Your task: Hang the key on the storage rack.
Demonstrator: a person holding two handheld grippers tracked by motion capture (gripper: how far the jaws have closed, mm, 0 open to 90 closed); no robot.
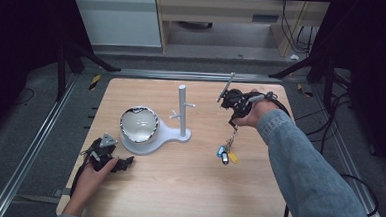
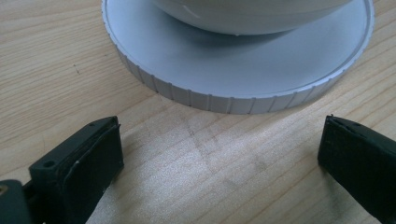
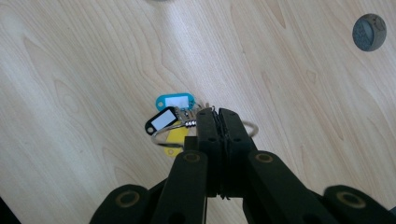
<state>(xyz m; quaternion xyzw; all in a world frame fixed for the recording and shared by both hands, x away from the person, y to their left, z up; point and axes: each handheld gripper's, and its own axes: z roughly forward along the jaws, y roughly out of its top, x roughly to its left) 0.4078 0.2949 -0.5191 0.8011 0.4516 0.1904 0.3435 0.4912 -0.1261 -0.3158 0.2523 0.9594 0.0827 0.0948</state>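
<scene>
The right hand-held gripper, jaws pinched tight on the metal key ring with blue, black and yellow tags, is dangling it over the wooden counter's right side; lifting steadily should curb swinging. The left hand-held gripper is sitting wide open, empty, near the counter's left edge.

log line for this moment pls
right gripper: shut on key ring, lifted | left gripper: open, low by stand base | peg post: bare

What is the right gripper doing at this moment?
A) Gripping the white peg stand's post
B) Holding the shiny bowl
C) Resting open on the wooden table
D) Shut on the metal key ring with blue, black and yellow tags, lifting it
D: the right gripper has its jaws closed on the metal key ring, whose tags dangle below the hand.
</scene>
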